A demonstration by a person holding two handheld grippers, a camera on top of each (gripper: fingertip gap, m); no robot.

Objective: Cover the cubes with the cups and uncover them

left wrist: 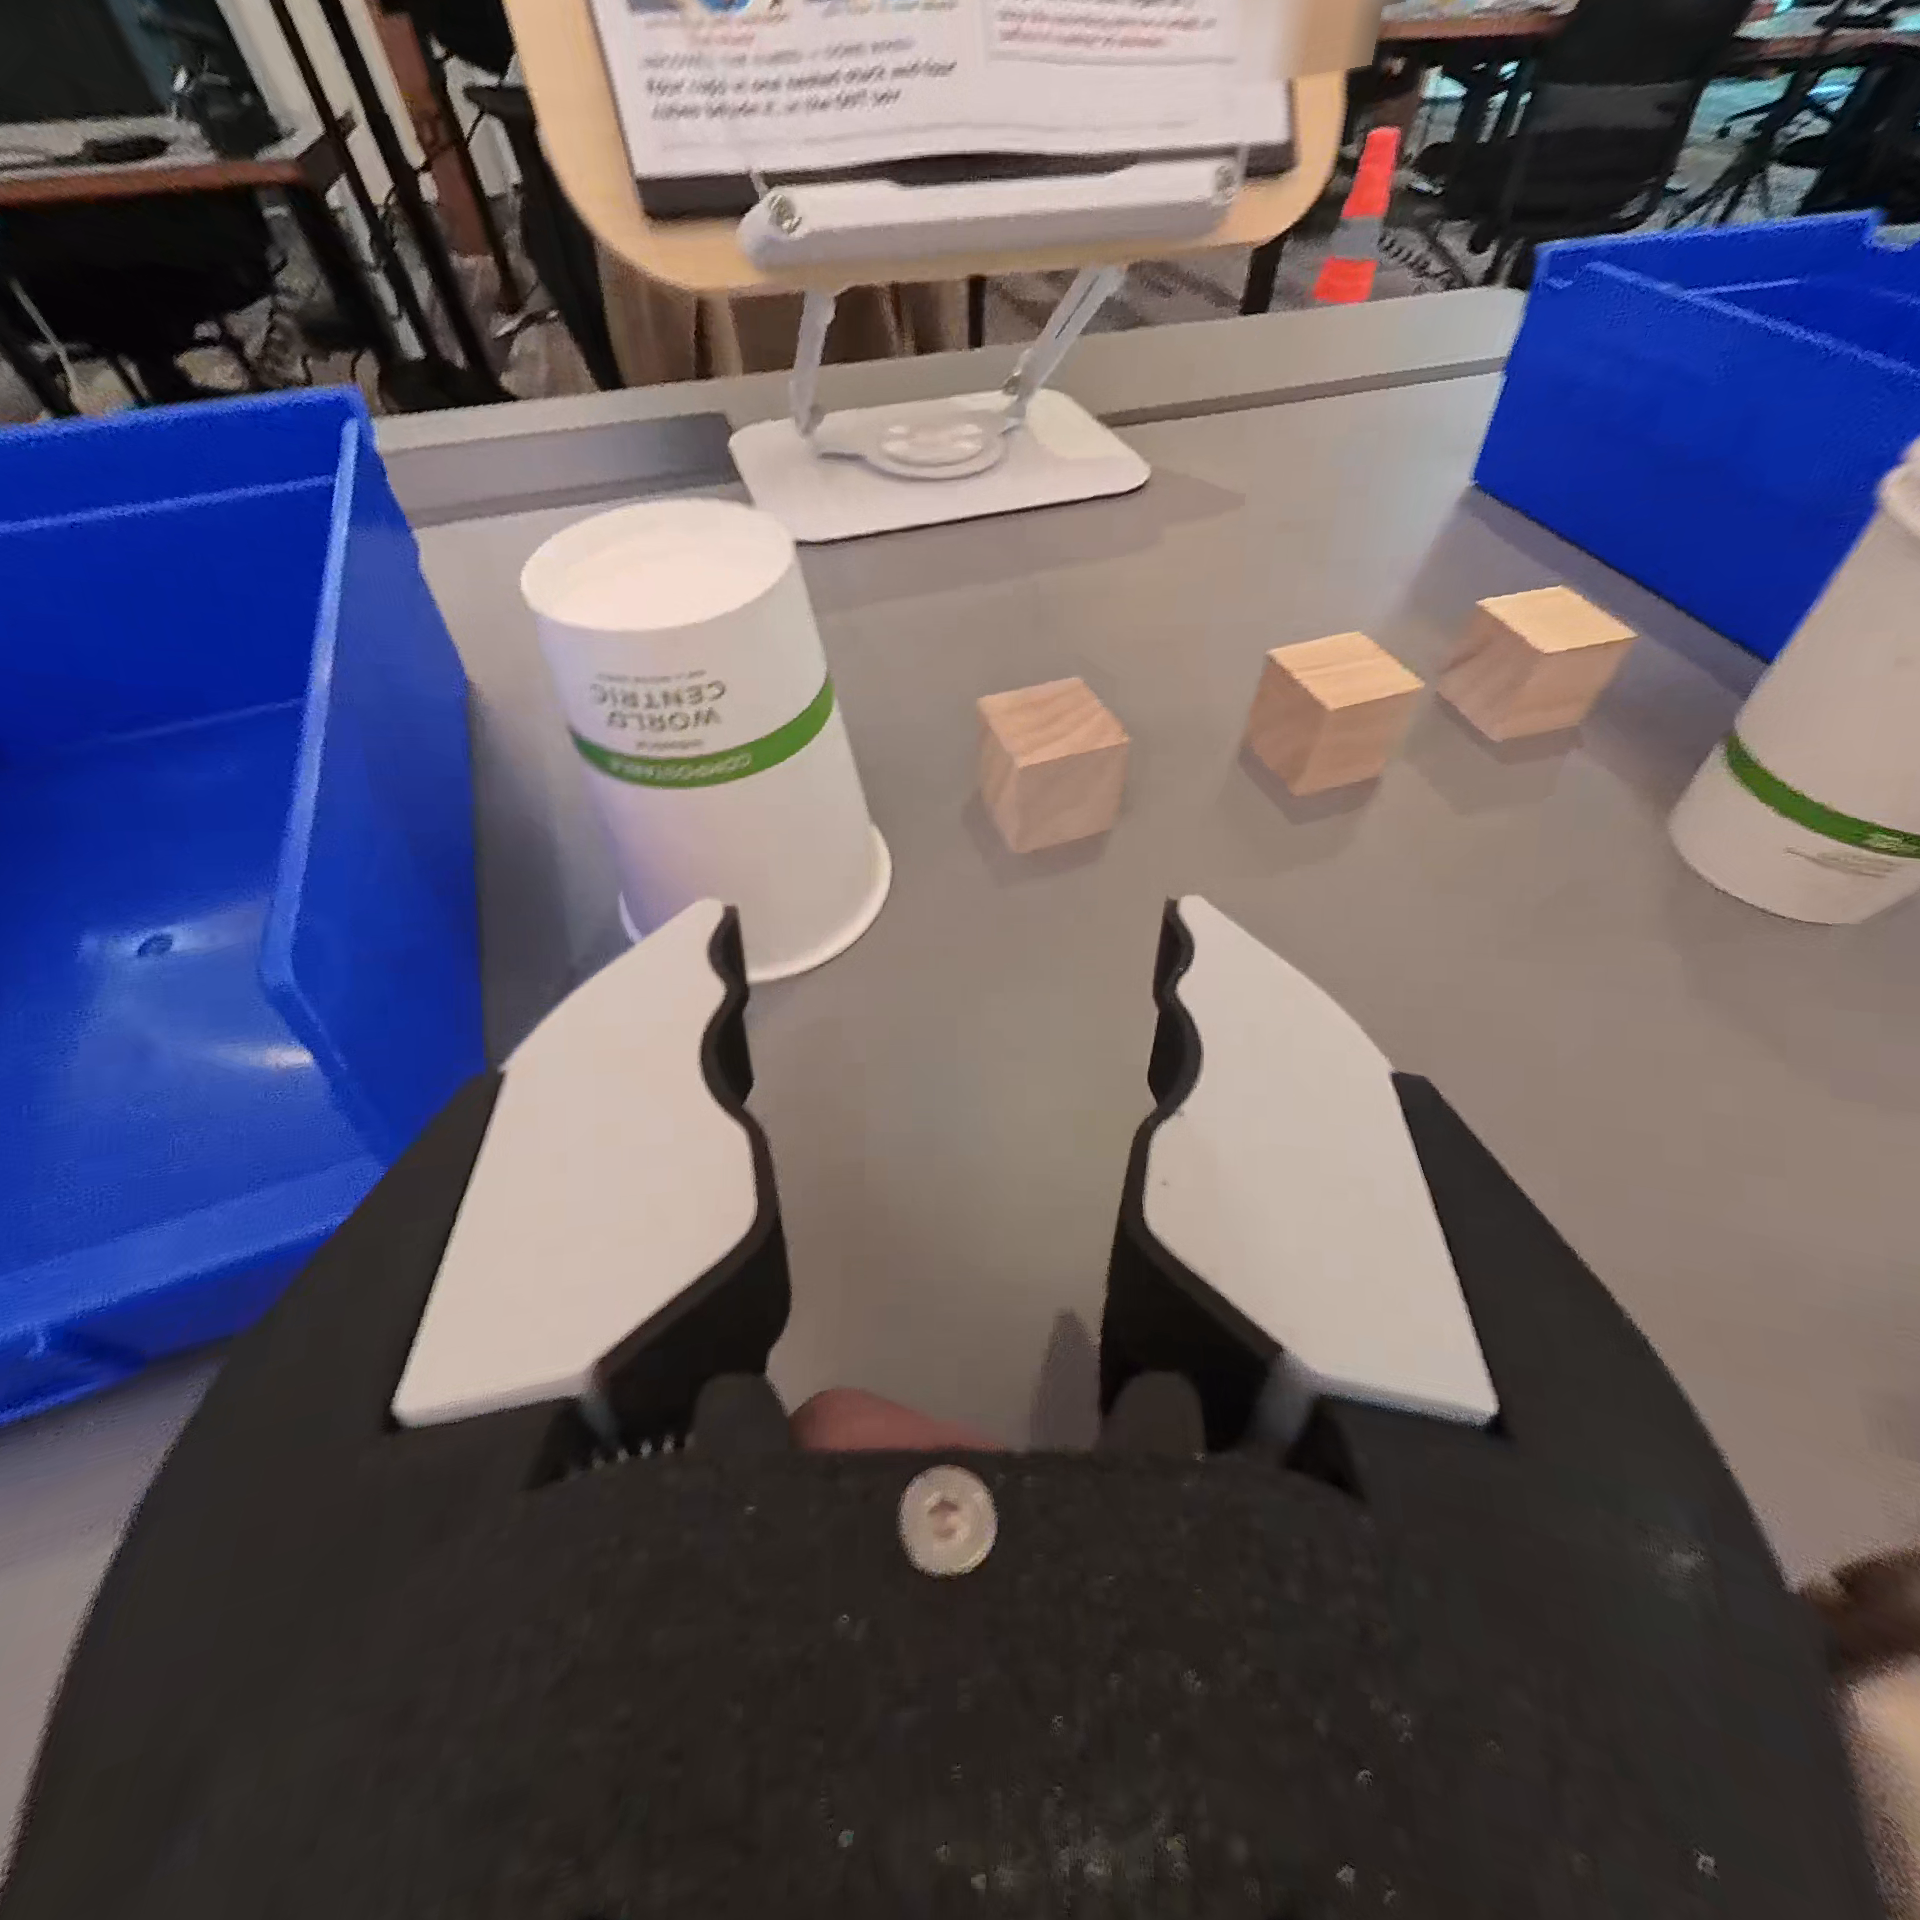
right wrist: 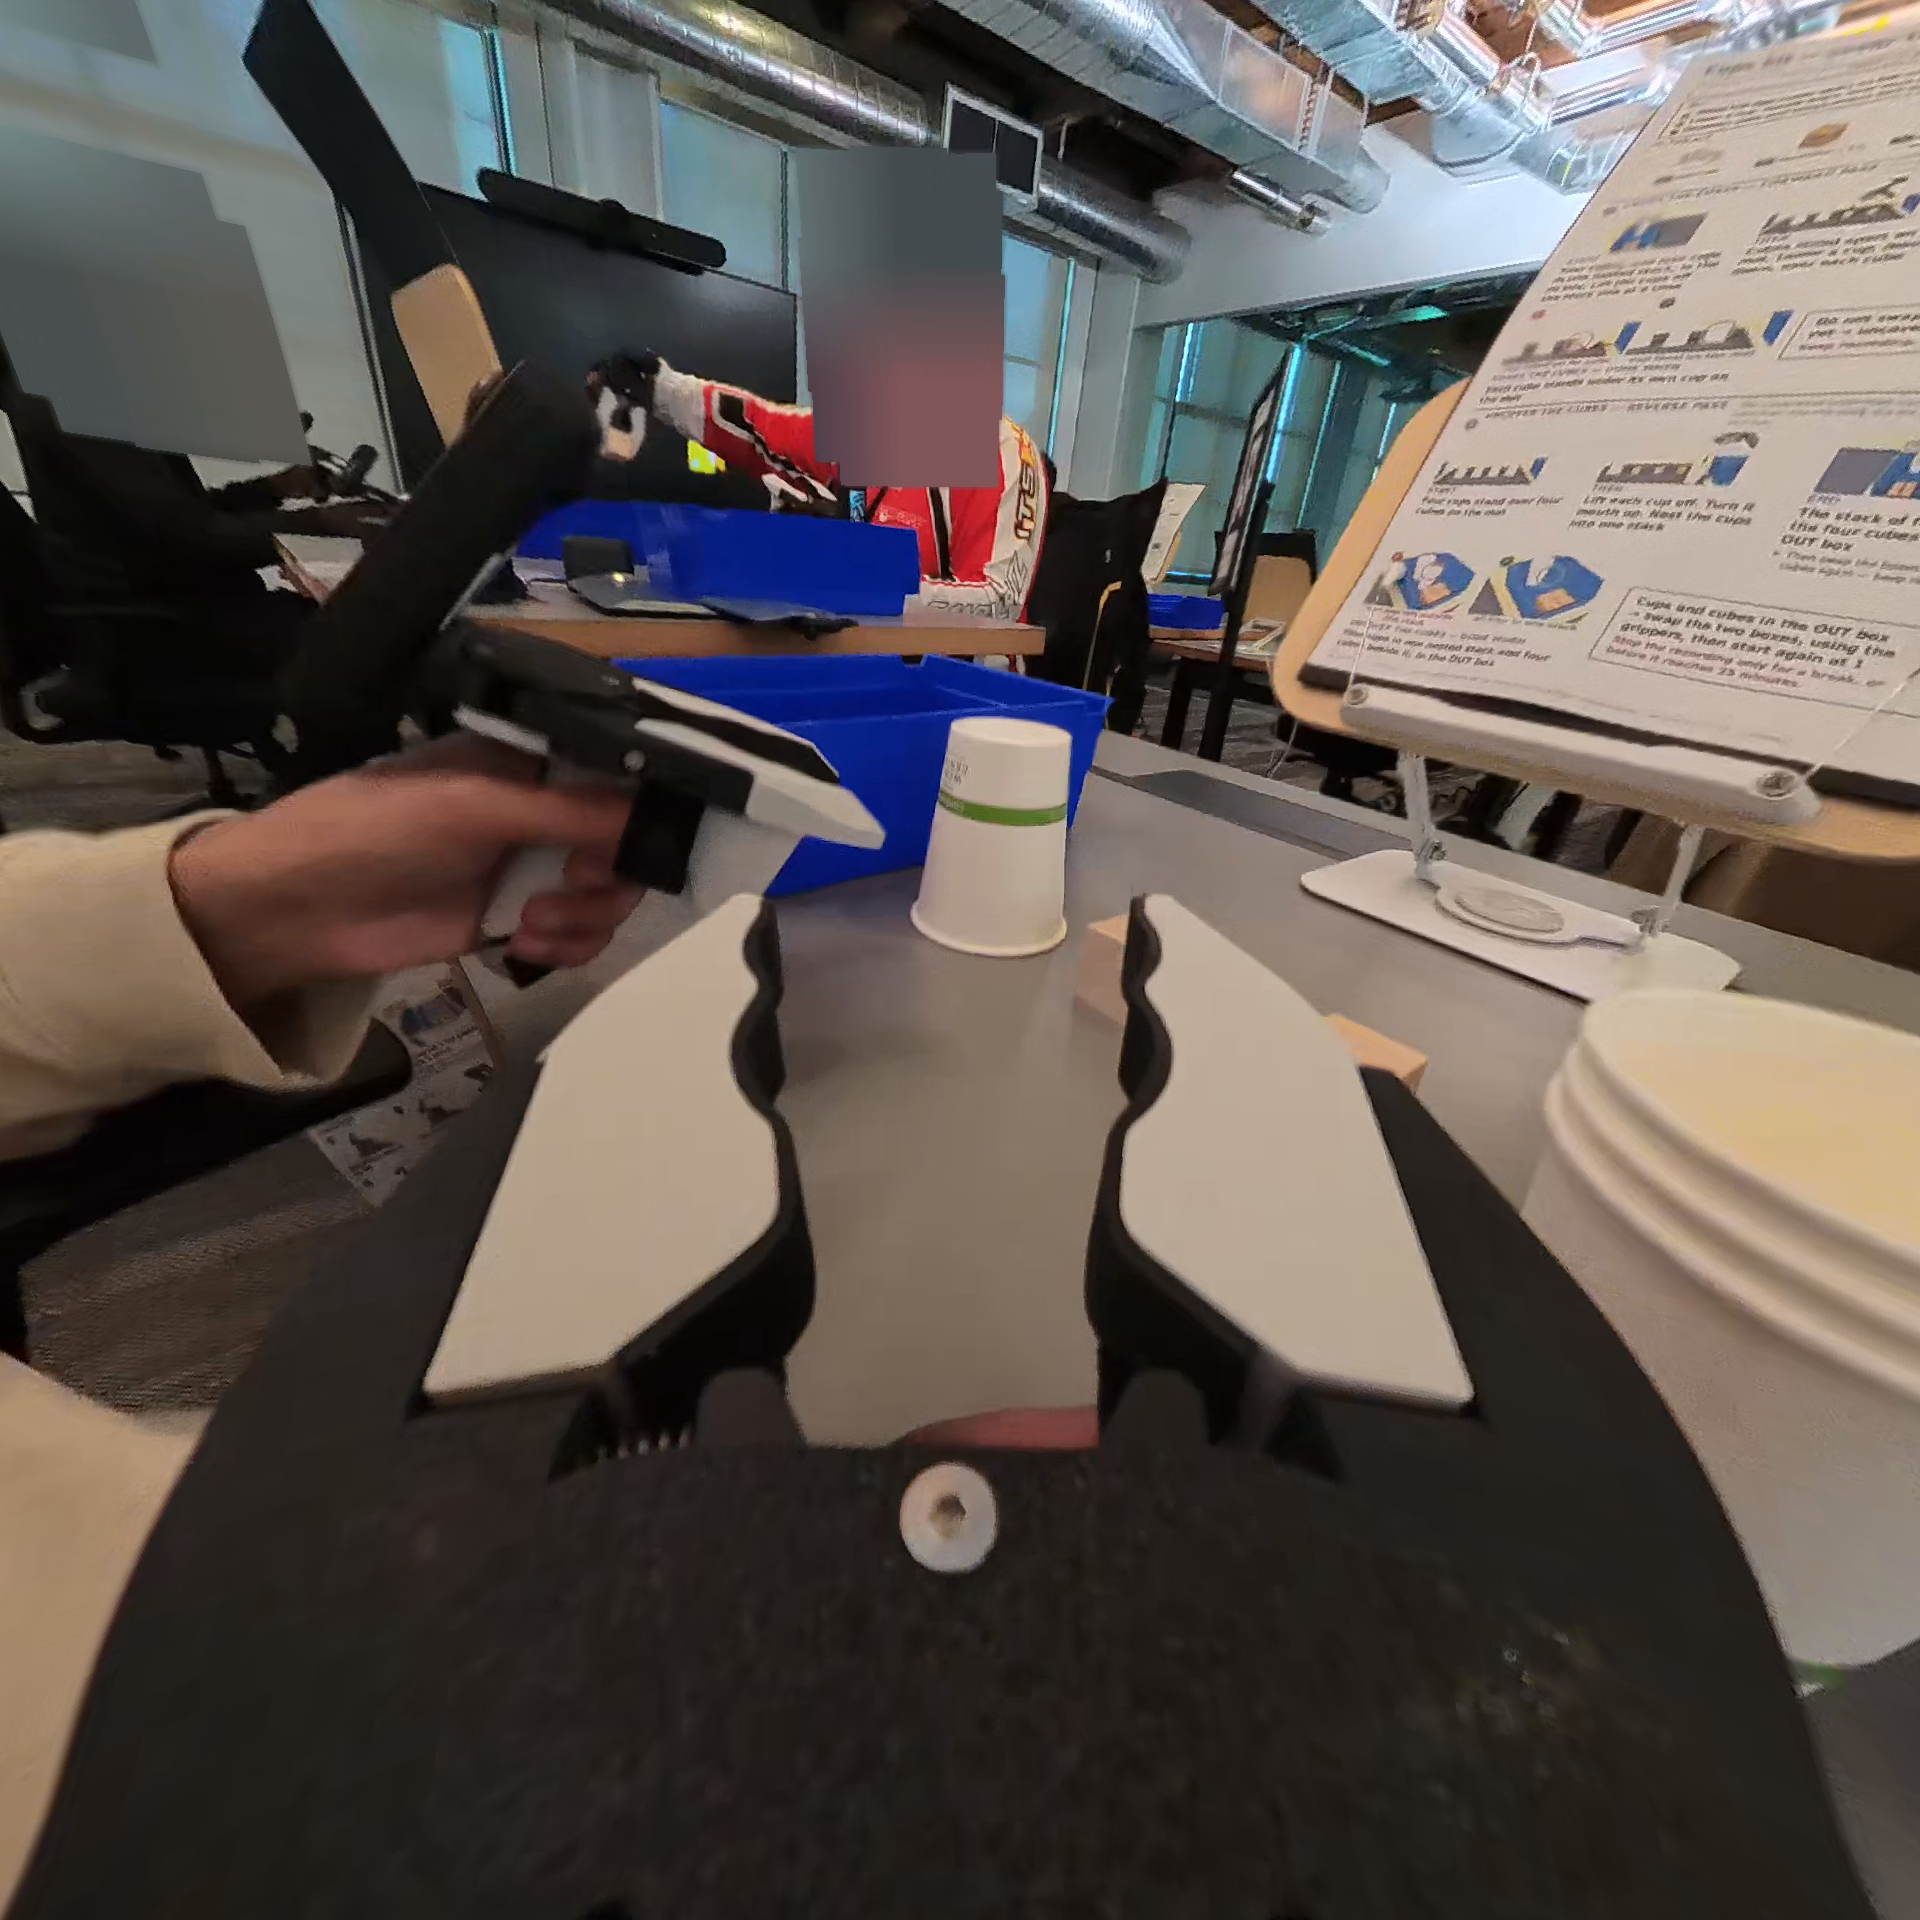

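Note:
An upside-down white paper cup [left wrist: 717, 738] with a green band stands on the grey table, left of three wooden cubes [left wrist: 1051, 764] [left wrist: 1333, 712] [left wrist: 1536, 660] in a row. My left gripper [left wrist: 951, 925] is open and empty, just in front of the cup and first cube. A stack of nested white cups [left wrist: 1829, 748] stands mouth up at the right. In the right wrist view my right gripper [right wrist: 951, 920] is open and empty, beside that stack [right wrist: 1745, 1278]. The inverted cup [right wrist: 995, 836] stands beyond it, and two cubes [right wrist: 1101, 971] [right wrist: 1382, 1049] are partly hidden behind its right finger.
Blue bins stand at the table's left [left wrist: 197, 831] and right [left wrist: 1704, 416]. A document stand with an instruction sheet [left wrist: 935, 312] is at the back centre. In the right wrist view the left gripper [right wrist: 665, 758] is held by a hand, and a person sits at a far table [right wrist: 935, 540].

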